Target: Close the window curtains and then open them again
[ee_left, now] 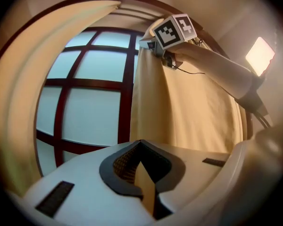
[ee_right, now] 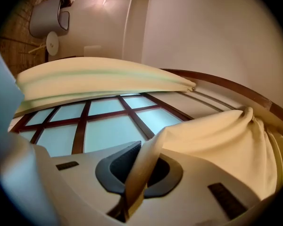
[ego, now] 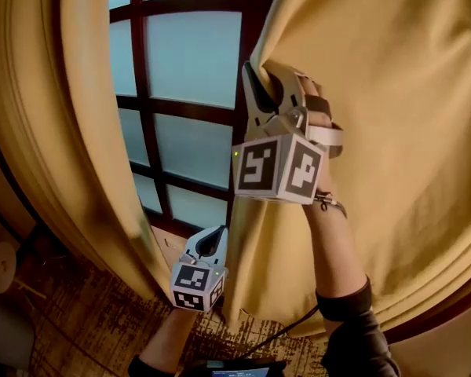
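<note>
A window point(ego: 192, 61) with dark red bars shows between two yellow curtains. The left curtain point(ego: 71, 132) hangs gathered at the left. The right curtain point(ego: 392, 116) covers the right side. My right gripper point(ego: 259, 85) is raised and shut on that curtain's inner edge, and a fold of cloth runs between its jaws point(ee_right: 141, 147). My left gripper point(ego: 212, 238) is lower, by the same edge. It is shut on a strip of yellow cloth point(ee_left: 144, 182). From the left gripper view the right gripper point(ee_left: 144, 44) pinches the curtain edge high above.
A patterned carpet point(ego: 86, 320) lies below the window. A round white object point(ego: 0, 267) stands low at the left. A dark cable point(ego: 282, 332) and a small screen point(ego: 235, 370) are near my body. A bright wall light point(ee_left: 259, 55) glows at the right.
</note>
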`<state>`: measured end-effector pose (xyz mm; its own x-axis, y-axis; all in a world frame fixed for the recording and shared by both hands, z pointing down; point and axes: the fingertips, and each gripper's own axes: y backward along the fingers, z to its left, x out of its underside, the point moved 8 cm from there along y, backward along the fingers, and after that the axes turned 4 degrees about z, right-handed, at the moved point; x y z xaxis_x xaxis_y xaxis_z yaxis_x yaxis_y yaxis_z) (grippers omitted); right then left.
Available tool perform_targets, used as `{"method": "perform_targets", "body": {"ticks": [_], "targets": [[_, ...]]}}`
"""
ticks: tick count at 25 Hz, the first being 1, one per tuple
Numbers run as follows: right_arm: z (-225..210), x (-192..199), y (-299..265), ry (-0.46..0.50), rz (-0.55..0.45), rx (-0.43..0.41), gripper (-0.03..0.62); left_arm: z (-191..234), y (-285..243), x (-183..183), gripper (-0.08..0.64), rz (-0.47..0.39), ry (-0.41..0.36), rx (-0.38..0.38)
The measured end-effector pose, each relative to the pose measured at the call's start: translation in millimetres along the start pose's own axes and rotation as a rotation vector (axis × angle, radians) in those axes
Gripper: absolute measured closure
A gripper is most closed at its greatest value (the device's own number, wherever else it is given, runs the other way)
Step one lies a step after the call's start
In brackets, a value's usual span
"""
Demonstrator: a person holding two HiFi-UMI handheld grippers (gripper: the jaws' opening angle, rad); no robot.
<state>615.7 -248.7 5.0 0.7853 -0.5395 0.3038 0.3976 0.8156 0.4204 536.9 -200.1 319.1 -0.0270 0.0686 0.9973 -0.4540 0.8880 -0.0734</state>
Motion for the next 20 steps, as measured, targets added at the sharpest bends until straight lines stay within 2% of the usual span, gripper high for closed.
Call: {"method": "perform_targets", "body": {"ticks": [4,7,12,15,20], "targets": [[29.5,-34.9,-15.8,0.019,-0.034,-0.033,0.565,34.5,19.9,8.2,0.56,0.003,0.029,-0.047],[40.2,-63.0,-27.0,0.013,-0.07,-0.043,0.565,49.2,29.3,7.7,0.56,0.0,0.039,-0.048],[66.9,-110.7,-46.0,0.109,-0.085,-0.119,0.566,69.8,41.3,7.2,0.56,0.007,0.052,-0.041],[82.5,-120.7,-51.6,0.071,-0.095,-0.134,0.565,80.0,47.8,9.8,0.56,0.011,0.046,-0.034],[79.7,-119.2,-53.7,0.034,-0.083,-0.109,0.565,94.3,59.1,12.3,0.56,0.021,0.051,-0.021]]}}
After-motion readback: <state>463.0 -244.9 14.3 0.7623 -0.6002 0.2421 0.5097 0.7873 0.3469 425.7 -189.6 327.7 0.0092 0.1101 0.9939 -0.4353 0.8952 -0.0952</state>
